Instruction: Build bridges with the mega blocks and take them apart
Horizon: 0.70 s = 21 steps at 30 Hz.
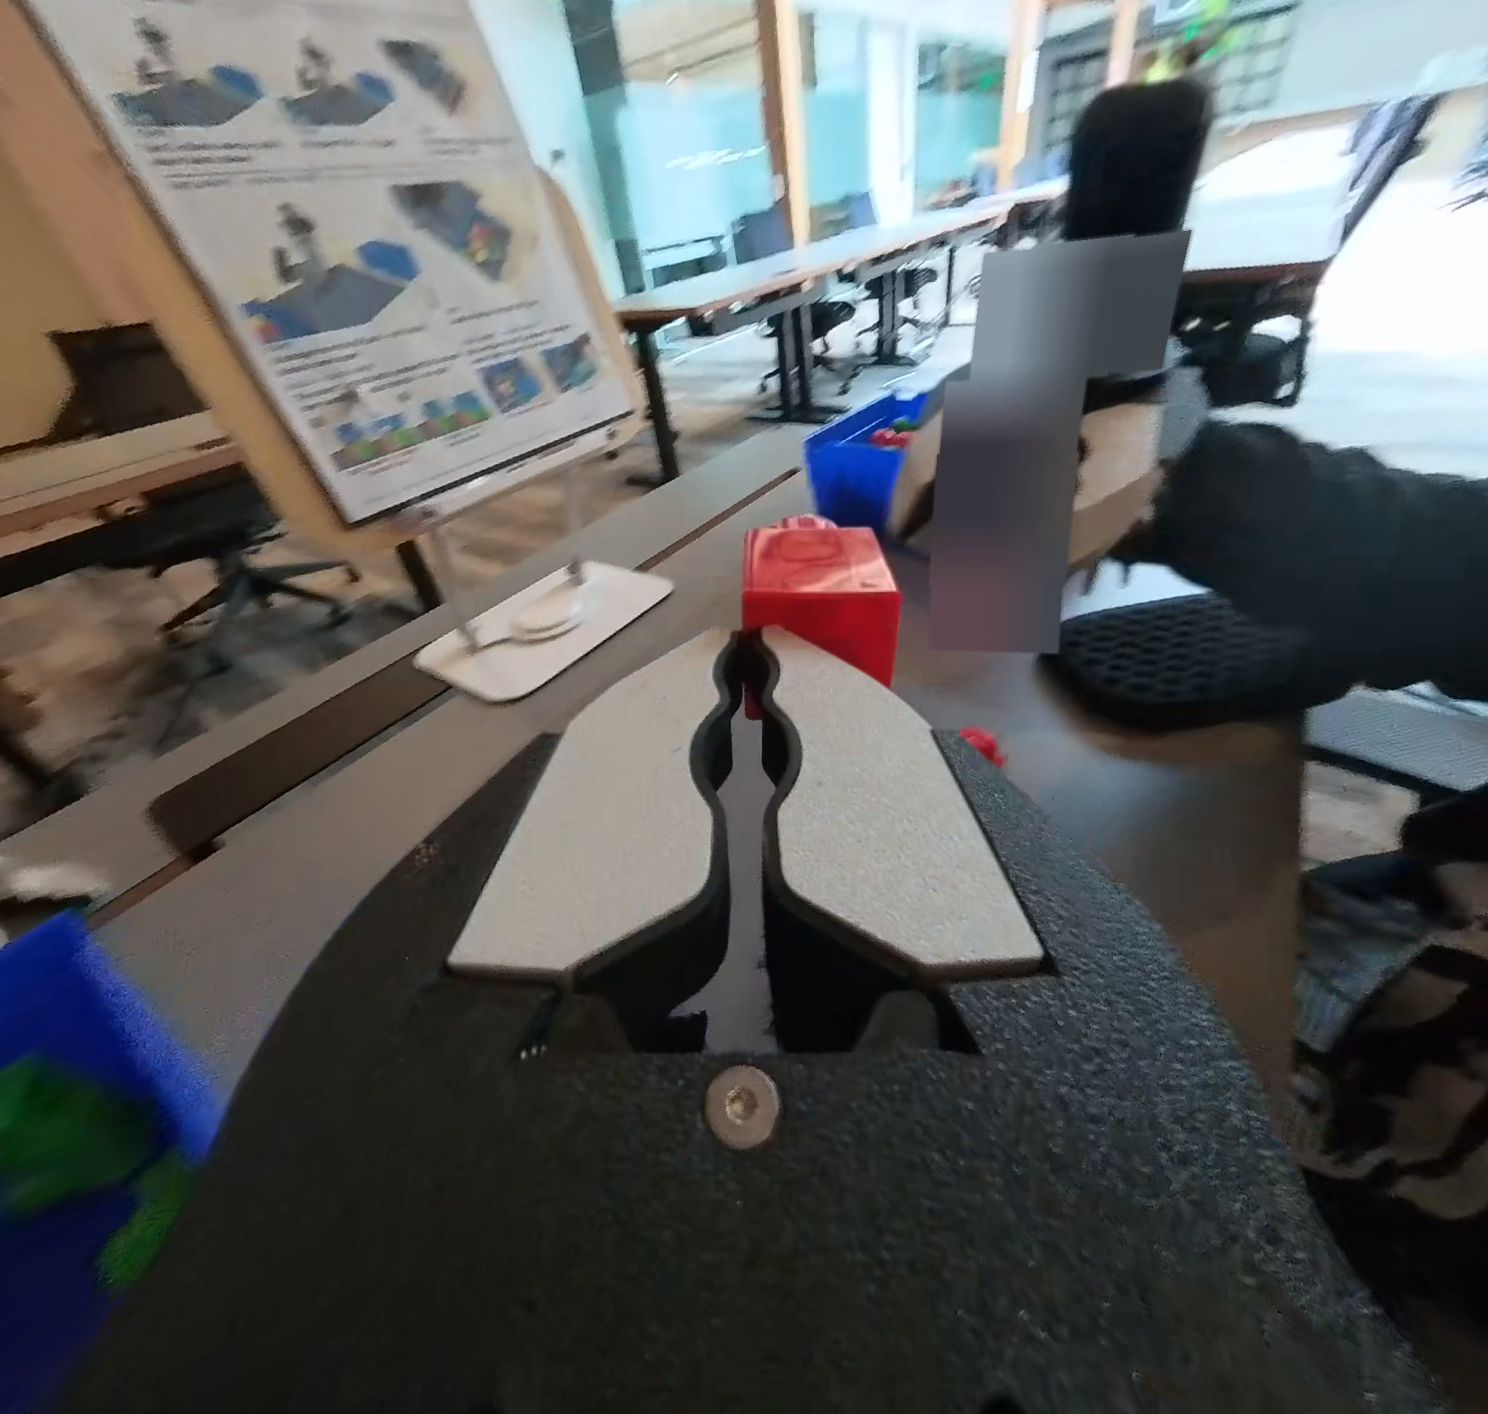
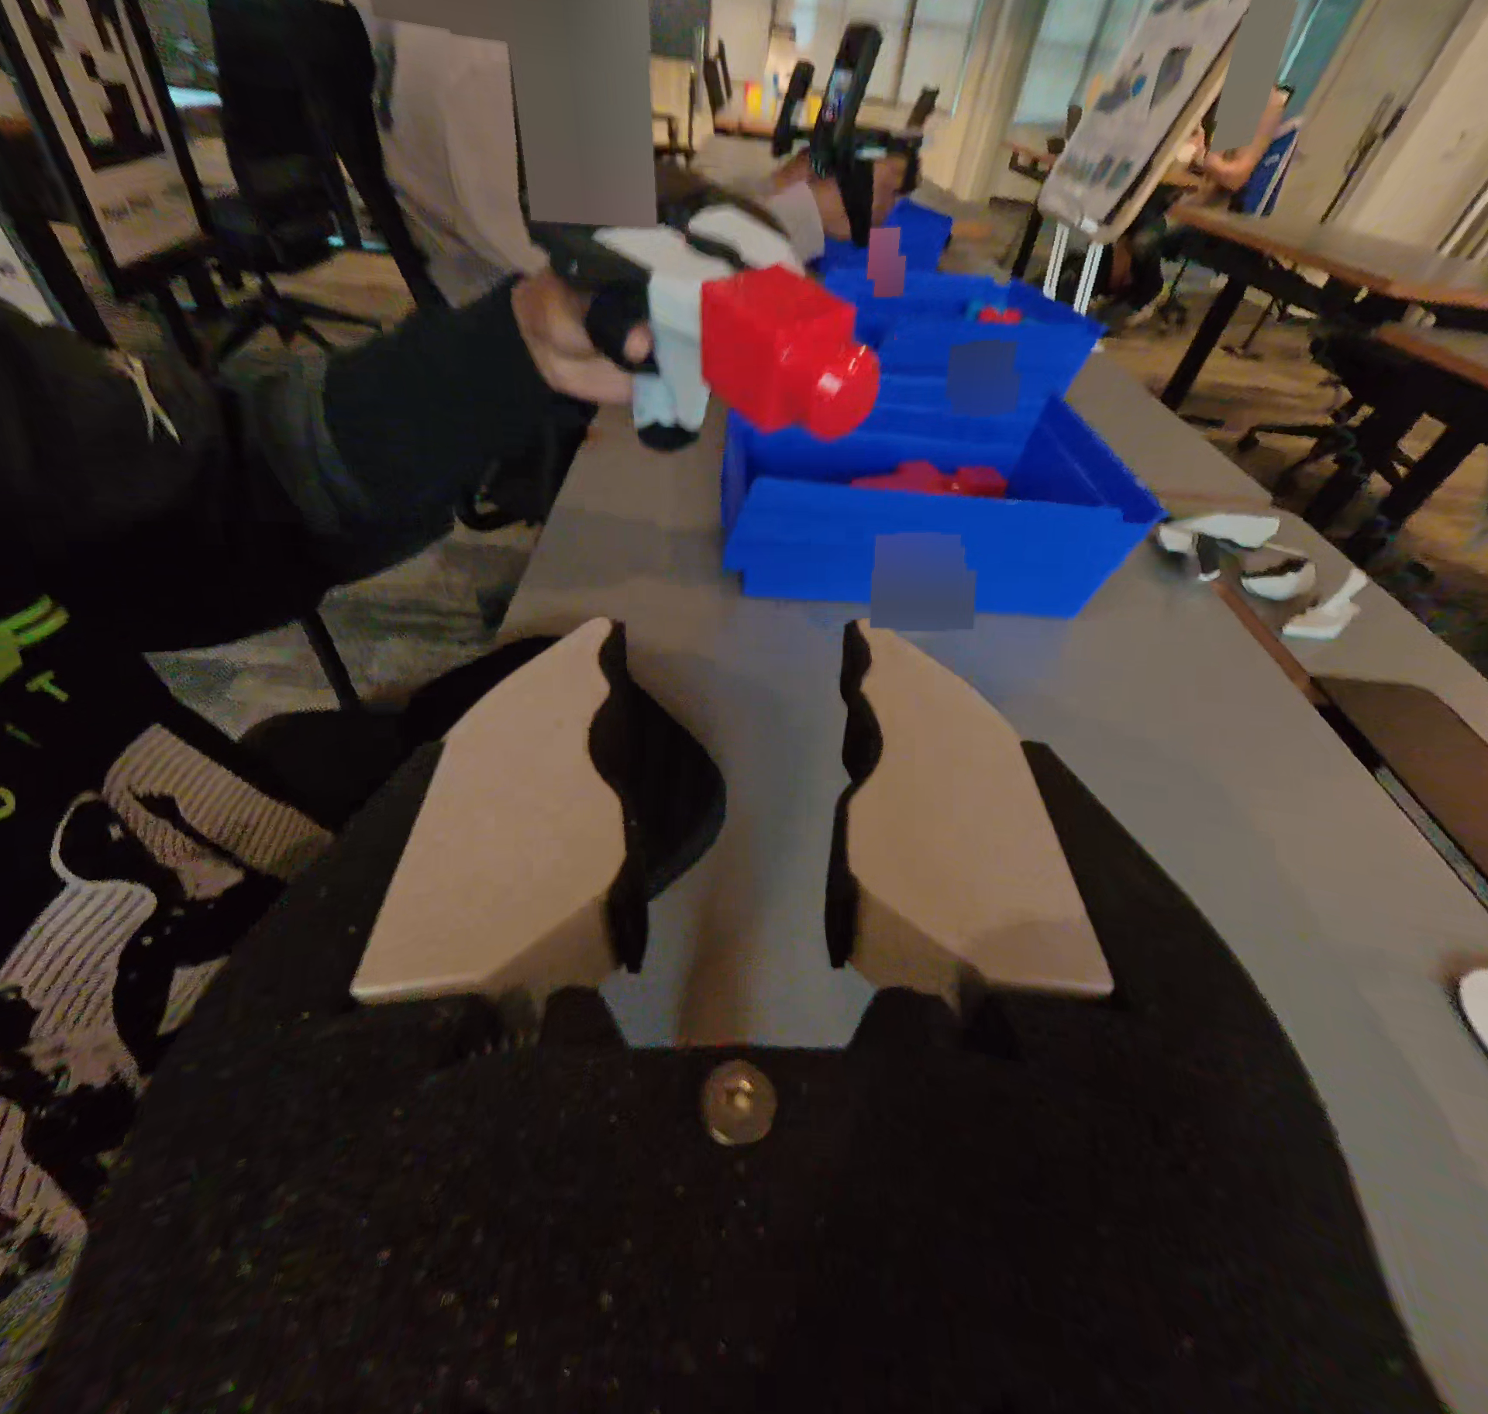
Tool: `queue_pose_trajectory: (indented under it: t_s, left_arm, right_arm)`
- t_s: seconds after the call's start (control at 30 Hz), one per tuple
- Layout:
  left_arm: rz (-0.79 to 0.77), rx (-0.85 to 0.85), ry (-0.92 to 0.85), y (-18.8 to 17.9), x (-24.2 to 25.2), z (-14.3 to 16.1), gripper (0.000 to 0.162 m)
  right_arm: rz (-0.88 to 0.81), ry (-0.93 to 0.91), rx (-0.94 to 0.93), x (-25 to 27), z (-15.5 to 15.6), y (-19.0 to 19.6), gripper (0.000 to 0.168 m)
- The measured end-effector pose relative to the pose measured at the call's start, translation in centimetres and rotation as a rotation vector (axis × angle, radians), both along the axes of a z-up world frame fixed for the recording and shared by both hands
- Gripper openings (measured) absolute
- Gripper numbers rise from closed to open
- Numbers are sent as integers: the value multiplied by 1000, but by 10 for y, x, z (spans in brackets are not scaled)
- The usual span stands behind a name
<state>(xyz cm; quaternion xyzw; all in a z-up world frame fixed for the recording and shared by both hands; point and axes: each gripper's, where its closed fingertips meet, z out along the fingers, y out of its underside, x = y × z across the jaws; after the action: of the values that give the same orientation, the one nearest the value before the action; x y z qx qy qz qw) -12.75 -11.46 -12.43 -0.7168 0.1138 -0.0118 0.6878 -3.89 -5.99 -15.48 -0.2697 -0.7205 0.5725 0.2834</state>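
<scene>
Left gripper [image 1: 750, 643] was clamped on a glossy red block [image 1: 821, 598], held sideways so its round stud pointed at the blue bins [image 2: 934, 546]; right gripper [image 2: 733, 643] gaped wide, empty.

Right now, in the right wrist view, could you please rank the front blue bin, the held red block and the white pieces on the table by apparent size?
1. front blue bin
2. red block, though held nearer the camera, so unsure
3. white pieces, each smallest

We see a red mega block [image 2: 777, 349] pinched in the left tongs [image 1: 753, 639], held off the bench with its round stud sideways. More red blocks [image 2: 934, 480] lie in the blue bin [image 2: 805, 554].
</scene>
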Motion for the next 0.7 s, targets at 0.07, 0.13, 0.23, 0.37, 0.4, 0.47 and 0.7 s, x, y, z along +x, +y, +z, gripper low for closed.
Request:
queue_pose_trajectory:
  t_s: [0.07, 0.13, 0.23, 0.37, 0.4, 0.47, 0.7]
  left_arm:
    - [-69, 28, -35, 7, 21, 2, 1]
    - [-121, 44, -58, 14, 37, 2, 1]
    - [-182, 62, -81, 21, 57, 2, 1]
    - [-239, 78, -112, 28, 74, 1, 1]
    - [-243, 79, -114, 30, 76, 0, 1]
    - [-252, 77, -117, 32, 80, -1, 1]
    - [-260, 34, -83, 34, 86, -11, 27]
  right_arm:
    - [21, 22, -32, -5, 9, -6, 52]
    - [50, 46, -62, -8, 17, -12, 55]
    - [104, 77, -115, -7, 27, -22, 56]
    - [156, 97, -163, -2, 31, -30, 55]
    - [163, 101, -169, -1, 32, -31, 52]
    - [170, 117, -175, 1, 32, -31, 39]
    - [174, 94, -108, 13, 28, -23, 34]
